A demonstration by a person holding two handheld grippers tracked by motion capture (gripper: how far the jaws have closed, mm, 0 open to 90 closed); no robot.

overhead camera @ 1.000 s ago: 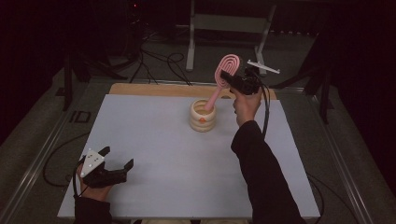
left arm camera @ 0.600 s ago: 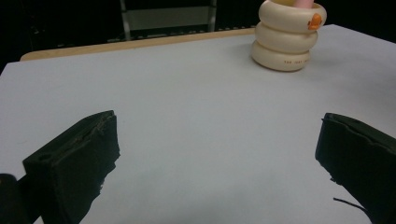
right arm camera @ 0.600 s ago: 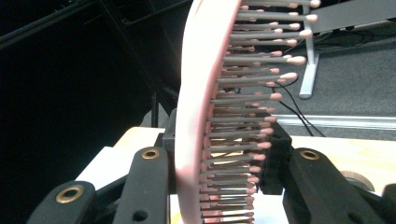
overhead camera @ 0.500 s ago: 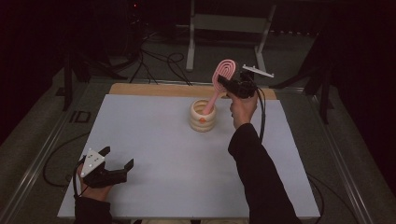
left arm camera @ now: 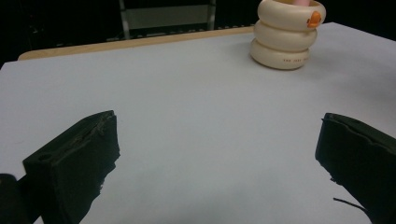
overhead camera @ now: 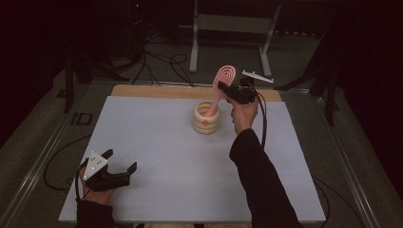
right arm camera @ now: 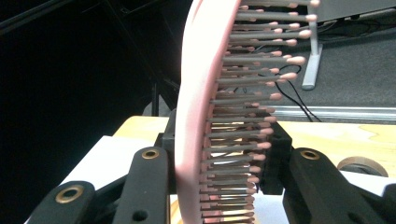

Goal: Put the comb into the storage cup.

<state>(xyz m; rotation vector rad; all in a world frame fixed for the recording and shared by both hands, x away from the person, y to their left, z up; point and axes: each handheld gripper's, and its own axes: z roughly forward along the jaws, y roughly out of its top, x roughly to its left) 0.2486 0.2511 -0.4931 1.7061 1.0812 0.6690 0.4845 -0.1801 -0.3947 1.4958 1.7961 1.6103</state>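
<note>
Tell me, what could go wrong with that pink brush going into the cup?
The right gripper clamps the pink hairbrush across its bristled head, so it might slip or twist. The handle already sits inside the cream ringed holder; pushing sideways could tip the holder, which nothing steadies: the left gripper rests open, far off.

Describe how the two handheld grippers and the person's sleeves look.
Both the left gripper and the right gripper are black with two blocky jaws, each topped by a grey three-cornered plate. A black cable trails from the right one. The sleeves are dark.

White table top point(overhead camera: 157, 142), wooden strip point(overhead camera: 157, 90) behind, metal stand point(overhead camera: 228, 28), possibly cables point(overhead camera: 157, 59)
</note>
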